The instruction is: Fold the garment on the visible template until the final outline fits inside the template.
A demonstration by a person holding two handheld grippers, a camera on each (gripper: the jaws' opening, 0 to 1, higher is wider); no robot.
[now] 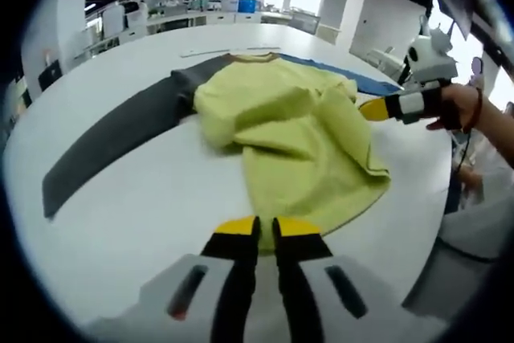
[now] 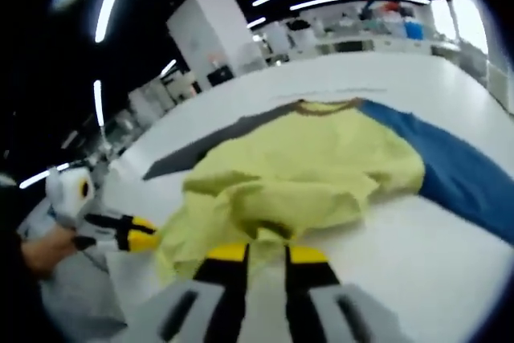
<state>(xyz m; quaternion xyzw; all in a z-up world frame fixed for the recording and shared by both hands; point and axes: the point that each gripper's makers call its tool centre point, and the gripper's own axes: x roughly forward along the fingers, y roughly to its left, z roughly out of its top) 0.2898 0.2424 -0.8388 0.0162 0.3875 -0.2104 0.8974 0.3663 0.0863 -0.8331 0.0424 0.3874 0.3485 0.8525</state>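
1. The shirt [image 1: 297, 138] lies on the white table [image 1: 144, 198], its yellow body bunched and partly folded over itself. One grey sleeve [image 1: 112, 138] stretches out flat to one side and a blue sleeve [image 2: 450, 166] to the other.

2. I can't make out a template outline anywhere on the table, so I can't say how the shirt sits against it.

3. My left tongs [image 1: 267, 234] stand at the hem, jaws narrow with a slim gap between the yellow tips. Whether they pinch cloth I cannot tell; the hem edge is just at the tips.

4. My right tongs [image 2: 265, 256] are at the opposite edge of the yellow body, jaws also narrow. Again I cannot tell if fabric is caught.

5. In each view the other tongs come in from the side, close to the shirt's edge.

6. Risks as I judge them:
 - If only one layer is pinched, the bunched body will drag and wrinkle further rather than fold cleanly.
 - The long sleeves are not yet folded in; lifting the body may pull them askew.
 - Uneven pull between my hands would skew the fold line.
 - A hard tug could slide the whole shirt toward the table edge.
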